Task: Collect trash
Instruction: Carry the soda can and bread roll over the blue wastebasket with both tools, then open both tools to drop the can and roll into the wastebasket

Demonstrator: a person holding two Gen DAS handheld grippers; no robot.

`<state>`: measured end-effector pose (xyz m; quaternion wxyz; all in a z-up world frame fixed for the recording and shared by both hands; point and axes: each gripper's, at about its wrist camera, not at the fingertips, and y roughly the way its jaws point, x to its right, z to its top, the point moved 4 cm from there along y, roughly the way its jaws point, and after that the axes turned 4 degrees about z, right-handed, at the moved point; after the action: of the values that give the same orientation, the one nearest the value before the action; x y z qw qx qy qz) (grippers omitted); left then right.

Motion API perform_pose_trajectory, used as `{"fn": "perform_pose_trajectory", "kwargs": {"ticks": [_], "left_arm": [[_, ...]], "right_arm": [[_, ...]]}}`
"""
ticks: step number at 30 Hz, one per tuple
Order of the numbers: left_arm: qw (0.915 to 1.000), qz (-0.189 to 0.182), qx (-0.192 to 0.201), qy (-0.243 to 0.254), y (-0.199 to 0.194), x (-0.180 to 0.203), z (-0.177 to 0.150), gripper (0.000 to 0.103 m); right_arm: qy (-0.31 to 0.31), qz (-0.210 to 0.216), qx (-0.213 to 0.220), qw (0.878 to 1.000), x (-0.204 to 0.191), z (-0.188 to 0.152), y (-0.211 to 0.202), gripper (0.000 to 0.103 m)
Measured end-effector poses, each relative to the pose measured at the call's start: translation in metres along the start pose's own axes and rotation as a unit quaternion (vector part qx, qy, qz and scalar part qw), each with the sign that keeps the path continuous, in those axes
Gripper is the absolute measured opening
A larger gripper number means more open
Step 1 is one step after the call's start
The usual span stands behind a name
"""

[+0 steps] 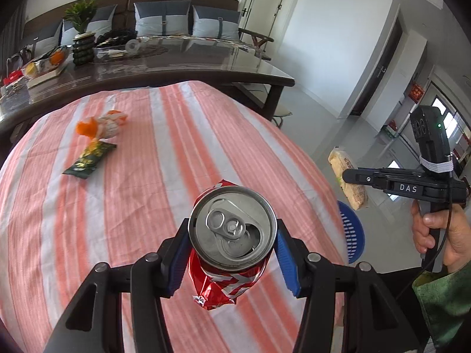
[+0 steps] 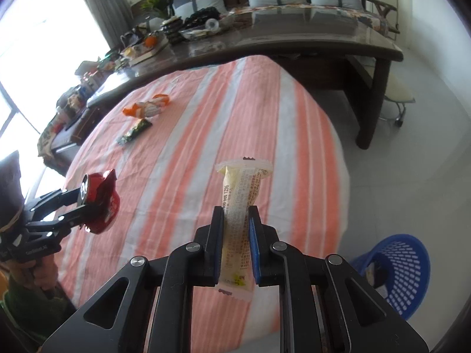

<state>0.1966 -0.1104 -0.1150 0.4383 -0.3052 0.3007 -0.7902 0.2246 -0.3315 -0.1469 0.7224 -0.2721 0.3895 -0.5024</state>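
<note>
Gripping a crushed red can (image 1: pixel 232 235) just below its silver lid, the left gripper (image 1: pixel 232 253) had its blue pads clamped on the dented sides, with the can held up off the striped tablecloth (image 1: pixel 141 206). The right gripper (image 2: pixel 235 244) was pinched tight on a pale yellow wrapper (image 2: pixel 240 214), which stood up between its fingers, the crimped top end clear of the cloth. Taking the blue basket (image 2: pixel 403 270) as the landmark, it stood on the floor just off the near right edge of the covered table, and something pale and something dark already seemed to lie inside it, though what they were could not be made out. The wrapper hung near the basket, up and to the left of it; the can was farther off on that same side, over the cloth. Well away from the basket, toward the far left of the cloth, an orange-and-white wrapper (image 1: pixel 103 123) and a dark green packet (image 1: pixel 89 158) lay untouched, close beside each other. By the look of it the job was partly through: two pieces were in hand and not yet dropped, and at least two more remained to be fetched afterward.
</note>
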Motion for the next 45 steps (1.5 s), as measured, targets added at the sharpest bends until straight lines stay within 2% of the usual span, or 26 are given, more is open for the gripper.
{"fn": "perform_pose_trajectory", "kwargs": {"ticks": [4,10,16,21,26,35,36,37,39,42,45], "left_arm": [[0.9984,-0.05,-0.005,0.027,0.022,0.066,0.018,0.054],[0.9908,-0.1,-0.019,0.089,0.065,0.175,0.035,0.054],[0.9832,-0.121,-0.048,0.128,0.127,0.264,0.032,0.054],[0.977,-0.136,-0.081,0.143,0.173,0.314,0.017,0.054],[0.9727,-0.141,-0.096,0.158,0.206,0.342,0.004,0.054],[0.969,-0.14,-0.112,0.171,0.242,0.36,-0.009,0.055],[0.9689,-0.138,-0.115,0.17,0.247,0.363,-0.011,0.058],[0.969,-0.137,-0.121,0.166,0.249,0.364,-0.012,0.069],[0.9721,-0.135,-0.123,0.148,0.253,0.363,-0.011,0.072],[0.9764,-0.138,-0.114,0.121,0.249,0.358,-0.005,0.073],[0.9793,-0.137,-0.094,0.116,0.241,0.356,0.005,0.072]], "right_arm": [[0.041,-0.047,0.012,0.998,0.066,-0.015,-0.034,0.015],[0.1,-0.112,0.016,0.989,0.16,-0.05,-0.077,0.015],[0.162,-0.15,0.02,0.975,0.233,-0.084,-0.094,0.015],[0.204,-0.169,0.021,0.964,0.275,-0.107,-0.094,0.015],[0.227,-0.167,0.021,0.959,0.3,-0.121,-0.098,0.015],[0.245,-0.156,0.03,0.956,0.323,-0.136,-0.1,0.018],[0.247,-0.156,0.033,0.956,0.324,-0.137,-0.1,0.019],[0.25,-0.154,0.036,0.955,0.325,-0.138,-0.1,0.035],[0.257,-0.154,0.042,0.953,0.327,-0.14,-0.103,0.064],[0.253,-0.175,0.057,0.95,0.328,-0.139,-0.115,0.064],[0.251,-0.195,0.077,0.945,0.329,-0.136,-0.124,0.07]]}}
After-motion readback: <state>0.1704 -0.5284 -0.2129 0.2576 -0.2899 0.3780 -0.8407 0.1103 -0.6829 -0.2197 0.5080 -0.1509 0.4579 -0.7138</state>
